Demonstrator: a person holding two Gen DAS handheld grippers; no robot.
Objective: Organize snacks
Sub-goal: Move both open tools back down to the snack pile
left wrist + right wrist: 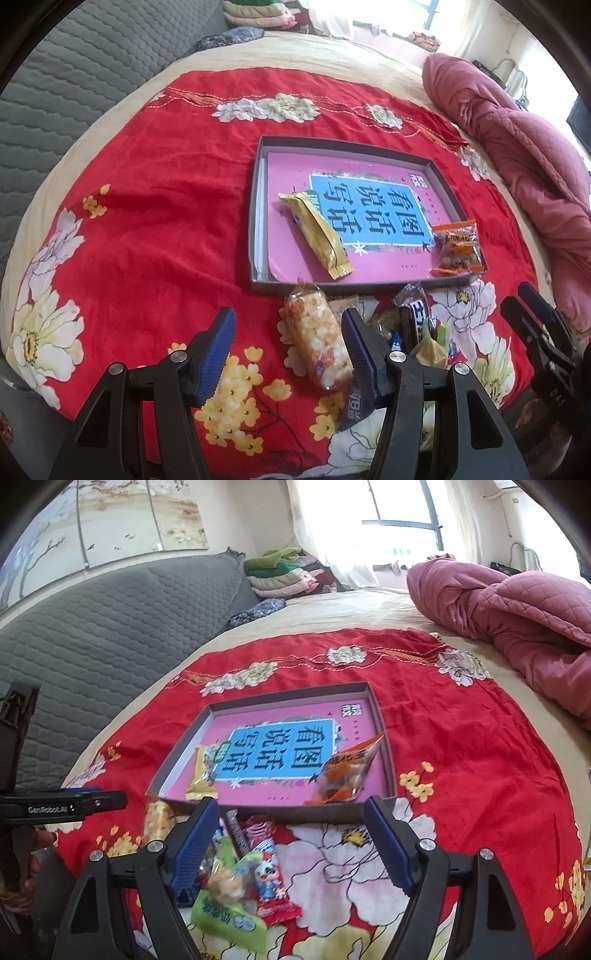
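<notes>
Left wrist view, rice-puff bar (318, 343) between spread fingers (216, 356)

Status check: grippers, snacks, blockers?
Left gripper and right gripper open, empty. Gold wrapper bar and orange nut packet in grey tray. Rice-puff bar between left fingers.

Pink book (369, 236) in the tray showing upside-down "看图说话写话", left gripper (74, 805) body bearing "GenRobot.AI", right gripper (532, 317) body reading "DAS"
</notes>
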